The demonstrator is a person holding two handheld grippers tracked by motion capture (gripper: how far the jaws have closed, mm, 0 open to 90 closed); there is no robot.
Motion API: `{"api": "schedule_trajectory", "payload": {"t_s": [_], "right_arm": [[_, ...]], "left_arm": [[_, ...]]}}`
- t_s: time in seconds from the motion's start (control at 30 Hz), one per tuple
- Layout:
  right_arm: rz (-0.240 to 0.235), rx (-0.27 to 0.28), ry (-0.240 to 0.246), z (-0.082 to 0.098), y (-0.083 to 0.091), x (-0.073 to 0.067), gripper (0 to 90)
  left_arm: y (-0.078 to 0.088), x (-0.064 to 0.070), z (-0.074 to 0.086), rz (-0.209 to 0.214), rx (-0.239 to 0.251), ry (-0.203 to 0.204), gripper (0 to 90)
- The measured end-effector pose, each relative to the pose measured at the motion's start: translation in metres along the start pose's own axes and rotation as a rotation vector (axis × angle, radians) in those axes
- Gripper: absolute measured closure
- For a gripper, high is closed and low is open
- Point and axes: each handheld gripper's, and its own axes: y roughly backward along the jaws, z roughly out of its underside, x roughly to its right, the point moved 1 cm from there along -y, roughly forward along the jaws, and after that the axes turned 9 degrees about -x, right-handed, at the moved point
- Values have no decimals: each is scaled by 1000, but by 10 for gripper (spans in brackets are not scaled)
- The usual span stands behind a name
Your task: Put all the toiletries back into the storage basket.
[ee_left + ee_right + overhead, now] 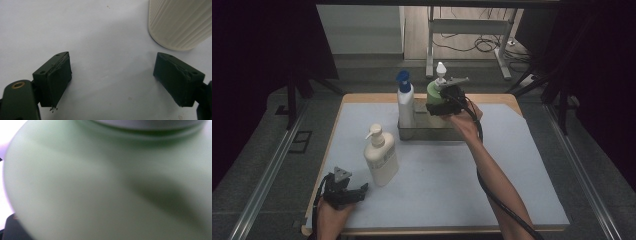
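Green pump bottle (433,93) sat clamped in the right gripper (443,102), whose jaws were closed on its rounded body above the grey metal tray (432,133) at the far middle of the table. From the high view I could not tell whether the bottle's base already touched the tray floor or hung just over it. In the right gripper view the bottle's pale green shoulder (105,185) loomed blurred and very close, with a lighter collar along the top edge. Inside the same tray, at its left end, stood a white bottle with a blue cap (405,100), upright. A cream pump bottle (380,156) stood outside the tray, nearer the person, on the light blue mat (452,190). The left gripper (346,191) rested low at the near left corner of the mat, just beside the cream bottle, its jaws spread wide with nothing between them; the left gripper view showed bare mat between them and the bottle's ribbed base (180,22) just beyond.
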Motion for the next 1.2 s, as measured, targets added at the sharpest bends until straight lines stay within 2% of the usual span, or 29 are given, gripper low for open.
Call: {"api": "schedule_trajectory", "payload": {"t_s": [0.8, 0.93, 1.2], "right_arm": [[-7, -60, -6, 23, -24, 3, 122], [-10, -66, -20, 26, -28, 3, 122], [-18, -64, -18, 28, -31, 6, 117]], "left_arm": [[0, 0, 0, 0, 0, 1, 145], [0, 0, 0, 0, 1, 1, 145], [0, 0, 0, -1, 1, 1, 145]]}}
